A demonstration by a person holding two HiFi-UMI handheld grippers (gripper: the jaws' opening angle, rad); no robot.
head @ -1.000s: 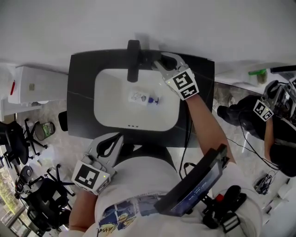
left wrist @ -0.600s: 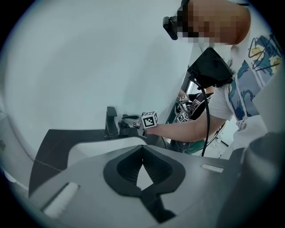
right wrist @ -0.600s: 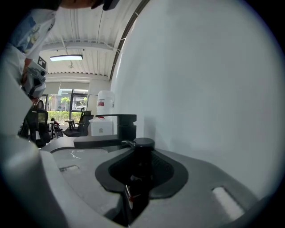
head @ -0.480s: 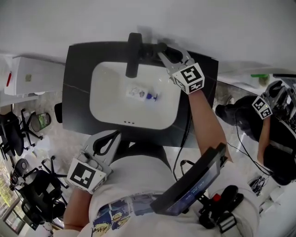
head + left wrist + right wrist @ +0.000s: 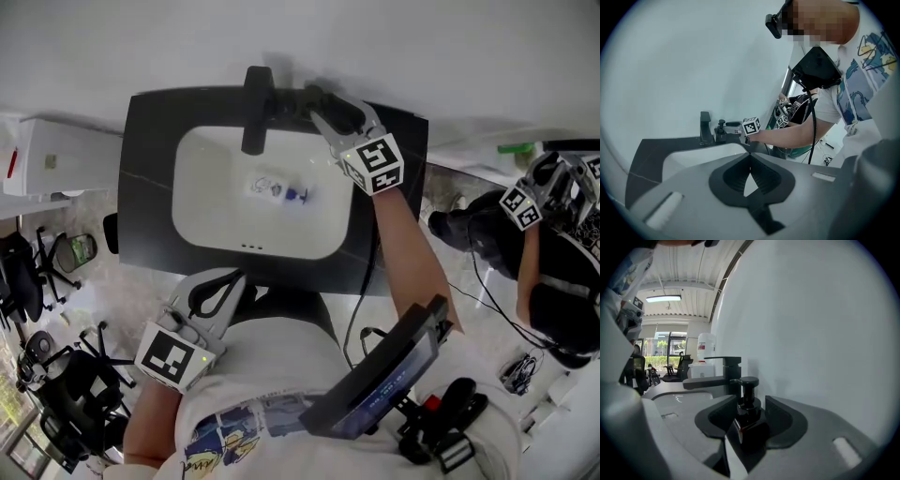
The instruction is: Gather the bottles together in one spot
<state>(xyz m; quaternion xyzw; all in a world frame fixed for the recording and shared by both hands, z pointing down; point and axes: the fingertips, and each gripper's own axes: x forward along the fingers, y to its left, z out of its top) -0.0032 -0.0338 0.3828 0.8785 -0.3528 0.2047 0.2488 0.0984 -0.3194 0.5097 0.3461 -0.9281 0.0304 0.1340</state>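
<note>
As the right tongs [image 5: 326,105] open, the black pump bottle [image 5: 748,420] stands between their jaws at the bench's [image 5: 150,141] back edge, just beside the faucet [image 5: 255,111]. This looks like a set-down. The left tongs [image 5: 750,158] are closed and empty off the front edge. The next move probably calls for backing straight off without tipping the bottle. After that come the small items [image 5: 279,190] in the sink, too small to identify.

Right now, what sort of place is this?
Looks like a sink corner inside an office or lab: a white basin set in a black counter, a black faucet, and office chairs on the floor alongside.
</note>
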